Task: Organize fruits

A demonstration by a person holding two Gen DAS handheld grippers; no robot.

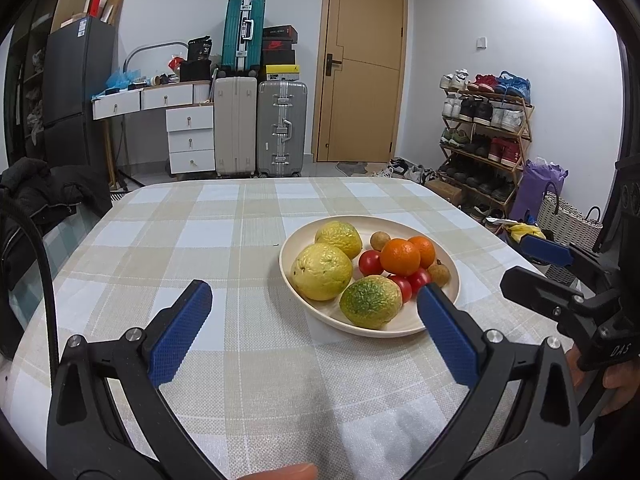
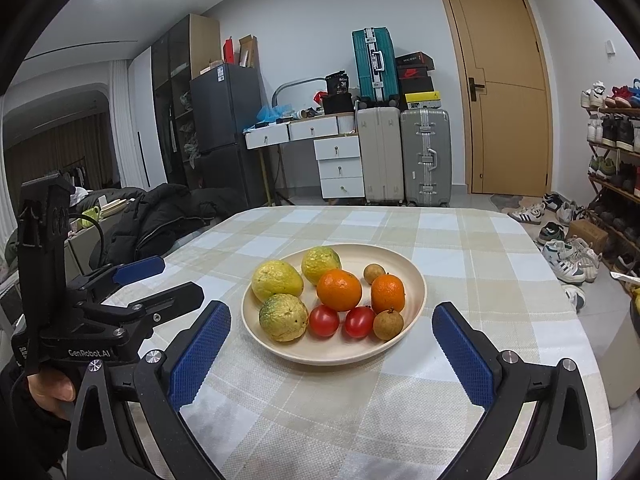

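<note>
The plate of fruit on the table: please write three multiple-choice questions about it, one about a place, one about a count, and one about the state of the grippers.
1. Where does the fruit lie?
A. all on the plate
B. spread over the tablecloth
C. in a basket

2. How many oranges are there?
A. one
B. two
C. four

3. How are the two grippers?
A. both open and empty
B. both shut on fruit
C. one holds a tomato

Answers:
1 A: every piece sits inside the plate on the tablecloth.
2 B: two oranges lie side by side.
3 A: the left gripper and right gripper have jaws spread, nothing between.
</note>
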